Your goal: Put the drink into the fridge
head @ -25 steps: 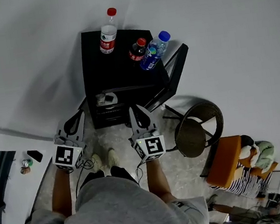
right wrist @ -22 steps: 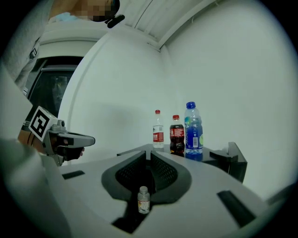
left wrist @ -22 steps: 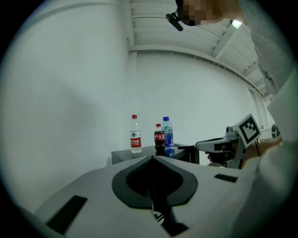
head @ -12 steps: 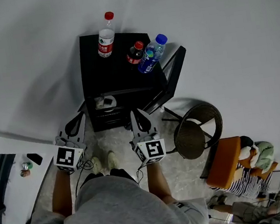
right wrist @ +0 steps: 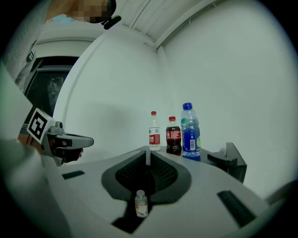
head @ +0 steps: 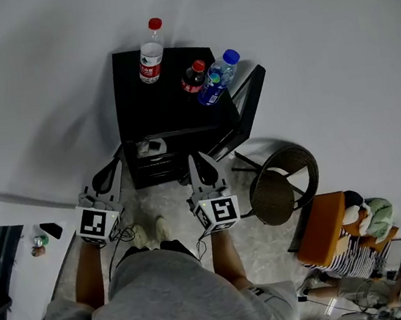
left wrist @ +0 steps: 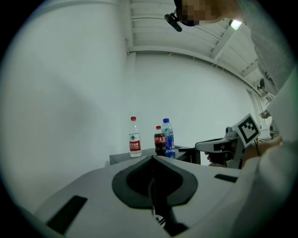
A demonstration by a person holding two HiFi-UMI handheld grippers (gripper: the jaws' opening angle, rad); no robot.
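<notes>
against white wall (head: 41,82), on pale floor (head: 163,198): black fridge (head: 171,111), round chair (head: 284,184) just beside it. on fridge top, 3 upright drinks: 1 red-capped water bottle (head: 150,57), 1 cola bottle (head: 193,77), 1 blue bottle (head: 217,79) just beside cola. 2 grippers low before fridge, well apart from drinks: left gripper (head: 116,164) clenched, empty; right gripper (head: 193,156) jaws nearly together, grasping nothing.

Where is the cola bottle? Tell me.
In the head view the cola bottle stands on top of the black fridge, toward its back right, between the blue bottle beside it and the red-labelled water bottle to the left.
</notes>
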